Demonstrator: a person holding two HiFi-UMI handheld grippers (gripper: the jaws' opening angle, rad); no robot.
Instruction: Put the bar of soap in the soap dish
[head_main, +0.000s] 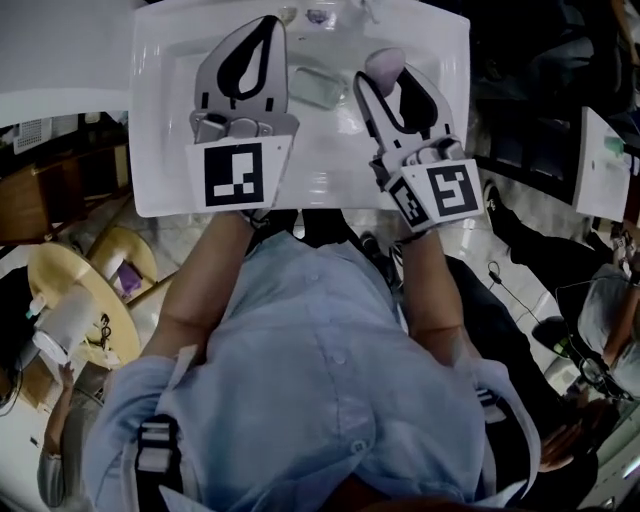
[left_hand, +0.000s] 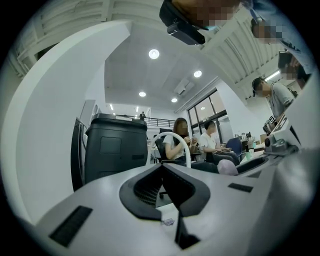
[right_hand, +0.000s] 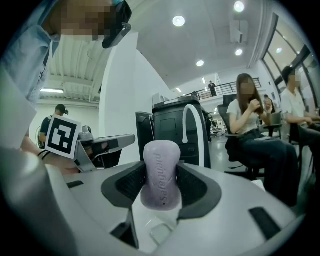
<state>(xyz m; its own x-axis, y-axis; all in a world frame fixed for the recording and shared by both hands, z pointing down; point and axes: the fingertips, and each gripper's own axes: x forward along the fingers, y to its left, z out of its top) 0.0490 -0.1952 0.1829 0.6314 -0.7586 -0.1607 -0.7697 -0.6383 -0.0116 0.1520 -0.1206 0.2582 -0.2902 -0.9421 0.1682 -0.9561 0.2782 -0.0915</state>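
Note:
A lilac bar of soap (head_main: 385, 62) stands upright between the jaws of my right gripper (head_main: 386, 72), which is shut on it over the white basin (head_main: 160, 150). In the right gripper view the soap (right_hand: 161, 172) fills the gap of the right gripper (right_hand: 161, 176), its embossed face towards the camera. A clear soap dish (head_main: 318, 88) lies on the basin between the two grippers, just left of the soap. My left gripper (head_main: 268, 25) is held left of the dish, jaws closed tip to tip with nothing in them (left_hand: 162, 167). The soap (left_hand: 227, 167) shows at right in that view.
Tap fittings (head_main: 318, 15) sit at the basin's far edge. A round yellow table (head_main: 70, 290) stands on the floor at lower left. Both gripper views point up and outward at a dark cabinet (left_hand: 115, 145) and seated people (right_hand: 250, 120).

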